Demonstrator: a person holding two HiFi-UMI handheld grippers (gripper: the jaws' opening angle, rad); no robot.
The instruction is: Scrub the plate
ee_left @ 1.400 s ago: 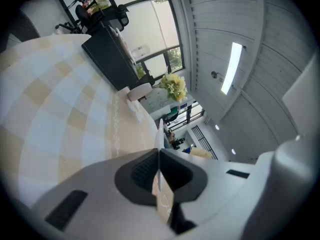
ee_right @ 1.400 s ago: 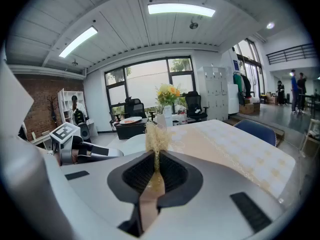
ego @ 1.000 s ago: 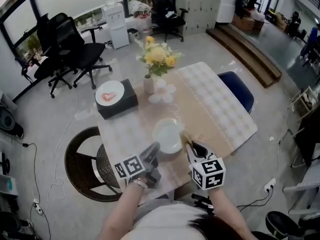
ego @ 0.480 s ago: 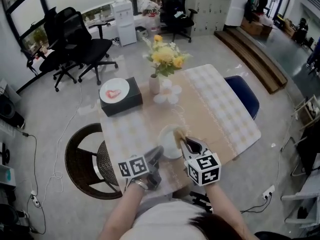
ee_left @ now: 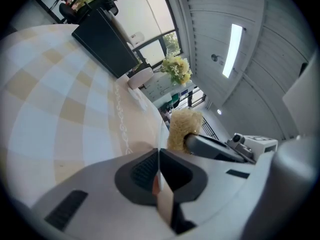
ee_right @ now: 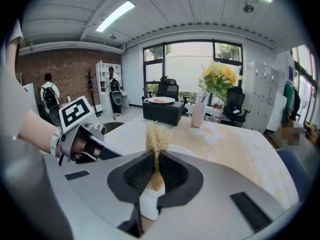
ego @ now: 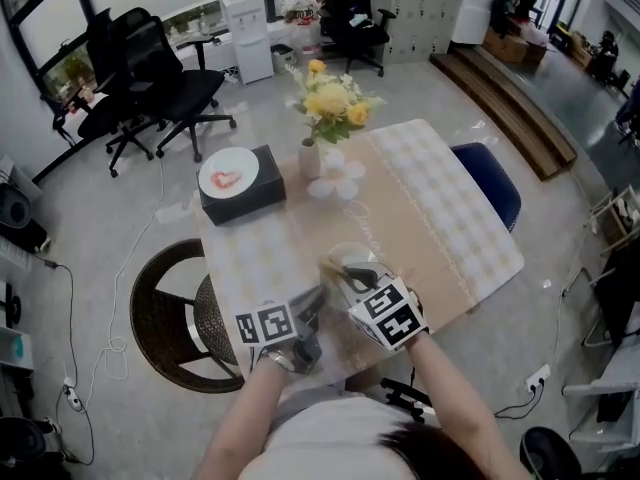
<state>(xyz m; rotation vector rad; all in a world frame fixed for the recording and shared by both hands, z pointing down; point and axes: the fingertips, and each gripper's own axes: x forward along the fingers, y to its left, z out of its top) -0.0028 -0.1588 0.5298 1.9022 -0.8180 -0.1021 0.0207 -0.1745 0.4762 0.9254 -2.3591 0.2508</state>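
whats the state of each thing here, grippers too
left gripper, shut on the plate's rim
plate, clamped at its edge, over the table
right gripper, shut on the scrubber
scrubber, gripped at its base, fibrous end out toward the plate
vase, upright, holding flowers
second plate, lying flat on the black box

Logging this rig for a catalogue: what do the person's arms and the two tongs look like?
Both the left tongs and right tongs have light grey bodies with dark ribbed pads, and each carries a white cube with black square markers. No cables show. The person wears a white top and a wrist band on the left arm.
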